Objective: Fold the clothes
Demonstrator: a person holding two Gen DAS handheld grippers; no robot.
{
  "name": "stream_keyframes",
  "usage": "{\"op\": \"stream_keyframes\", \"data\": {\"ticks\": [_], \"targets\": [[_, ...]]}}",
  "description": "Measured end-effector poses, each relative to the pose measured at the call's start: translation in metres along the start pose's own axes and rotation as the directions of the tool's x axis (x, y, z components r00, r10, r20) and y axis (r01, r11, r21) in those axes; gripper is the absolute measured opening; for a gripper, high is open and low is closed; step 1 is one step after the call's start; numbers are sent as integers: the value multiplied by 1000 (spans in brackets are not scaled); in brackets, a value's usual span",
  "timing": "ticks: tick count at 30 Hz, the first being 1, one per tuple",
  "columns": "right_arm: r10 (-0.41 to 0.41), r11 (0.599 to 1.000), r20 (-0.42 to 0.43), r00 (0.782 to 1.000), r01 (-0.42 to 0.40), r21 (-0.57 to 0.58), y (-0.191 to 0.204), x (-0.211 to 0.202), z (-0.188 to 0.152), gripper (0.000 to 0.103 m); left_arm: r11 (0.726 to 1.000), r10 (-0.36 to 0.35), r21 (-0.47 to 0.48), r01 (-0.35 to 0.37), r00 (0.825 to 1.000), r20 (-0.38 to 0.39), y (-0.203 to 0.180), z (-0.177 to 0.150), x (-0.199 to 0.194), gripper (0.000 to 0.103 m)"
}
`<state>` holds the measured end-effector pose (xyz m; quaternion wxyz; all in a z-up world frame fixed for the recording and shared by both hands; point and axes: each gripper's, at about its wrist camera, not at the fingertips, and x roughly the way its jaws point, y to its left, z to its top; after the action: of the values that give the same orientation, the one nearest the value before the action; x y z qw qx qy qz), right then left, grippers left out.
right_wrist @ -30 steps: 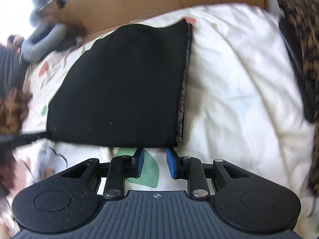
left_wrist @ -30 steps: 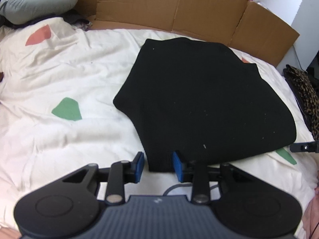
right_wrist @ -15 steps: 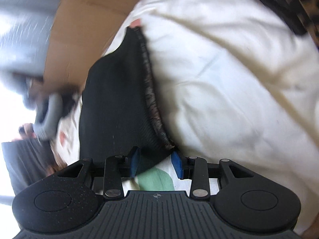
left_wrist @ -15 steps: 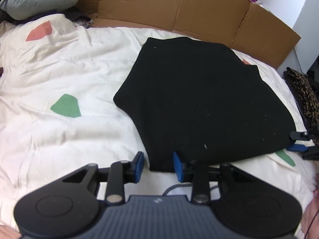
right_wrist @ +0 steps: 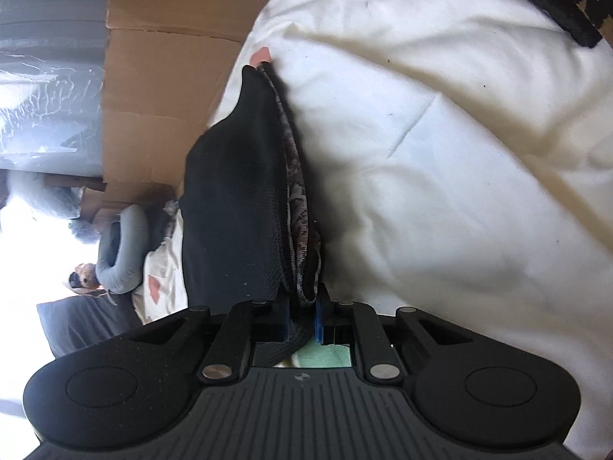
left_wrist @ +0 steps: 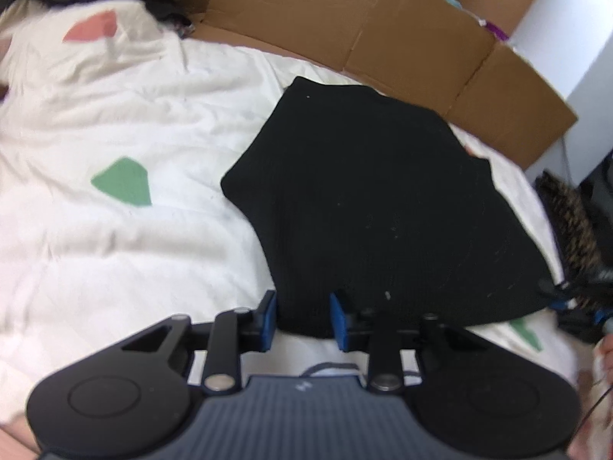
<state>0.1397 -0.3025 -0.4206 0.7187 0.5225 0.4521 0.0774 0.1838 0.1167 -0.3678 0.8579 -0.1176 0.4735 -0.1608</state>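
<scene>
R gripper (right_wrist: 300,320) is the big change vs a sec ago: it's rolled onto its side and come down to the near right corner of the black garment (left_wrist: 383,207). Jaws are closing, w/ the layered edge, black knit plus a patterned inner layer, pinched between the blue pads (right_wrist: 318,316). L gripper (left_wrist: 302,320) has barely shifted; it sits at the near left corner, jaws narrow-ish and closing slightly, fabric edge between them but pads not clearly pressing yet. Garment lies partly folded, flat on the white bedsheet (left_wrist: 115,268), cardboard (left_wrist: 383,30) behind it. Likely meaning: both near corners nearly secured, so the next fold, prob lifting the near edge toward the far edge, can start once L bites.
</scene>
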Motion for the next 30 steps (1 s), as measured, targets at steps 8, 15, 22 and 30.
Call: {"op": "stream_keyframes", "data": {"ticks": [8, 15, 22, 30], "targets": [[38, 998, -23, 999, -37, 47, -4, 25, 0, 36, 993, -55, -102, 57, 998, 22, 12, -4, 1, 33], [91, 989, 10, 996, -91, 113, -14, 23, 1, 34, 985, -77, -153, 80, 997, 20, 17, -3, 7, 22], [84, 992, 3, 996, -84, 93, -10, 24, 3, 13, 981, -89, -174, 87, 996, -5, 21, 4, 9, 8], [98, 994, -39, 994, -96, 49, 2, 20, 5, 9, 986, -73, -153, 72, 997, -1, 21, 11, -8, 6]]}}
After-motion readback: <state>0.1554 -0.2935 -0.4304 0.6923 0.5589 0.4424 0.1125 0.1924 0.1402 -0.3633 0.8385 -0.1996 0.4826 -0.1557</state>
